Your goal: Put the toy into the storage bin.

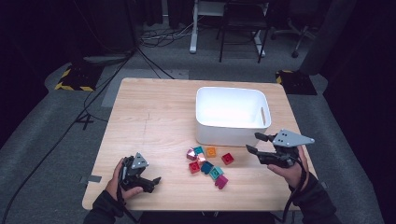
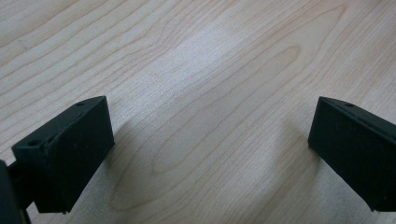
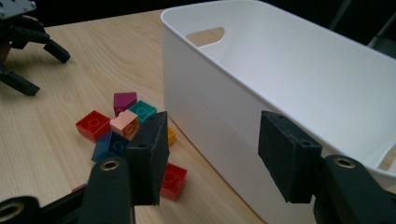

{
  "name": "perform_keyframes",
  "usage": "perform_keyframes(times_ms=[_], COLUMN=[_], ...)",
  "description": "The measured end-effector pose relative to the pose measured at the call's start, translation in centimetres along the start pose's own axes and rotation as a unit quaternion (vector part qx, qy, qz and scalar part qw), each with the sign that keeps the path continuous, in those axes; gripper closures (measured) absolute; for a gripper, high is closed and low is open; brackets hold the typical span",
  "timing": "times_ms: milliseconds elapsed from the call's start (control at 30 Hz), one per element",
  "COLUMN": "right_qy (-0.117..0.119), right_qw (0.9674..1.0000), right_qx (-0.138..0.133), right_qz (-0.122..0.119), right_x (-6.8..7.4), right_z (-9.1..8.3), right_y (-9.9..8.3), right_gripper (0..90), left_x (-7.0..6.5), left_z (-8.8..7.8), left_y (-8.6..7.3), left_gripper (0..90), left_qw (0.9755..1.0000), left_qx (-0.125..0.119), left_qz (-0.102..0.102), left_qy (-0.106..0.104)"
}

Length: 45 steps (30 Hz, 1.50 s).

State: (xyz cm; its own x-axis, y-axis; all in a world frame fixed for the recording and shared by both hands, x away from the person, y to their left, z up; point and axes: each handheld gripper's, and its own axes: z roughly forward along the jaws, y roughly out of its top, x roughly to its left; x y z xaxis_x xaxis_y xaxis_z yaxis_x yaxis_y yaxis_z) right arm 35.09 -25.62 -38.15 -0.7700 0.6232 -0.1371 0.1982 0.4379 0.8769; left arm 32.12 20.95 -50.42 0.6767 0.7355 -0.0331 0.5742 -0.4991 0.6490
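A light wooden counter (image 1: 154, 116) is seen from above in the middle of the high view, with grey floor around it. A white plastic bin (image 1: 232, 115) is placed on the counter right of centre; its inside looks empty, and a handle slot is cut in its right wall.

Below the bin, in the lower centre of the high view, a loose cluster of small toy bricks (image 1: 208, 164) is scattered on the counter: red, teal, orange, pink, magenta and dark blue pieces are noted, several touching one another. In the right gripper view the same bricks (image 3: 122, 128) appear at centre left, just beside the bin's (image 3: 289, 79) near wall.

The left tongs (image 1: 150, 182) are held at lower left of the high view, low over bare wood and well apart from the bricks. In the left gripper view the two black jaws are spread wide over wood grain, with nothing between them.

The right tongs (image 1: 254, 143) are held at lower right of the high view, just beside the bin's front right corner. In the right gripper view the jaws are parted widely, nothing gripped, and the bin wall is seen in the gap between them.
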Motion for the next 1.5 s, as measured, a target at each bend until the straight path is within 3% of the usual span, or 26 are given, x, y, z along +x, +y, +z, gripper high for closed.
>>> perform_keyframes(times_ms=[467,833,1100,1500], right_qy=[0.028,0.044,0.053,0.047], right_qw=[0.9973,0.9954,0.9924,0.9915], right_qx=[0.066,0.085,0.111,0.118], right_qz=[-0.012,0.005,0.011,0.031], right_x=[2.2,2.7,3.0,3.1], right_z=[5.4,8.1,9.8,11.5], right_y=[-3.9,-5.9,-7.0,-7.1], right_gripper=[40.6,36.9,35.1,36.7], left_x=[0.0,0.0,0.0,0.0], left_z=[0.0,0.0,0.0,0.0], left_y=[0.0,0.0,0.0,0.0], left_gripper=[0.4,0.5,0.4,0.4], left_qw=[1.0,1.0,1.0,1.0], left_qx=[0.0,0.0,0.0,-0.001], left_qz=[0.0,0.0,0.0,0.0], left_qy=[0.0,0.0,0.0,0.0])
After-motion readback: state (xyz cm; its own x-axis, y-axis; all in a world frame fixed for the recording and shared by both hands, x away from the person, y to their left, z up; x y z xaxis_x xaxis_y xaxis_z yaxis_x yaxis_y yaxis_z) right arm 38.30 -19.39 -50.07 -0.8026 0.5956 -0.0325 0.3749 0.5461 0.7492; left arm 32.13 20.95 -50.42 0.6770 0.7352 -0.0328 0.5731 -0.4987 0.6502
